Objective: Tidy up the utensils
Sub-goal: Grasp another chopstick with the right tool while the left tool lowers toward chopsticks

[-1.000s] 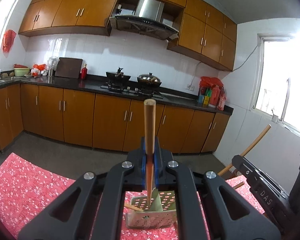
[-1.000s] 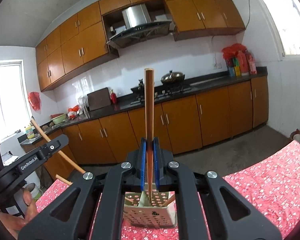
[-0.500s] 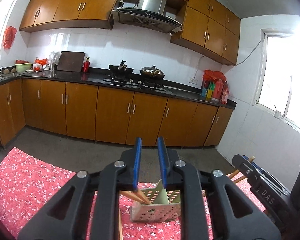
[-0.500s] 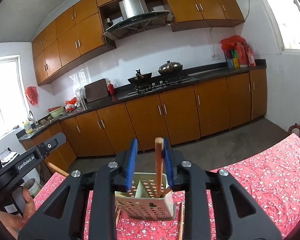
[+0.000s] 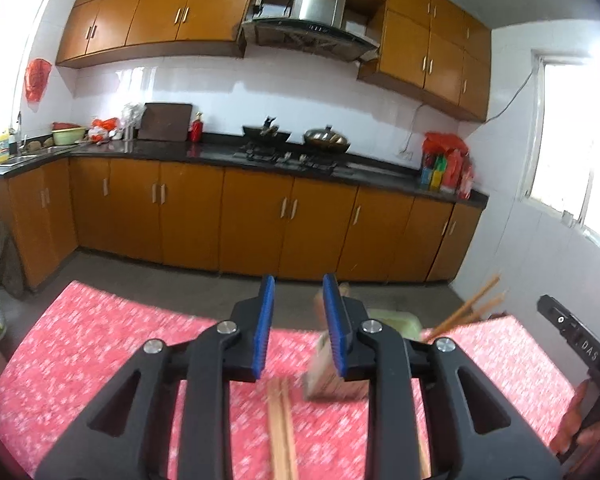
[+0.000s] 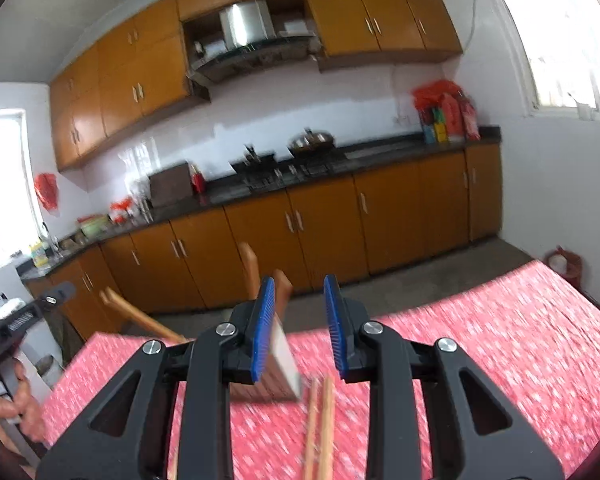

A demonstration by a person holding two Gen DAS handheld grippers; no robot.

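Both claws (image 5: 296, 324) (image 6: 299, 324) gape empty above chopsticks (image 5: 282, 432).

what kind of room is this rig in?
Almost certainly a home kitchen: a gas stove with pans on a dark countertop, a range hood above it among orange-brown wall cabinets, and a sink corner with bottles at far left.

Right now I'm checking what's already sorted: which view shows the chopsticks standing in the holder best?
The right wrist view: three chopsticks rise from the holder, thick and near, though blurred. The left wrist view shows the holder half hidden behind a finger, with thin sticks slanting out to its right.
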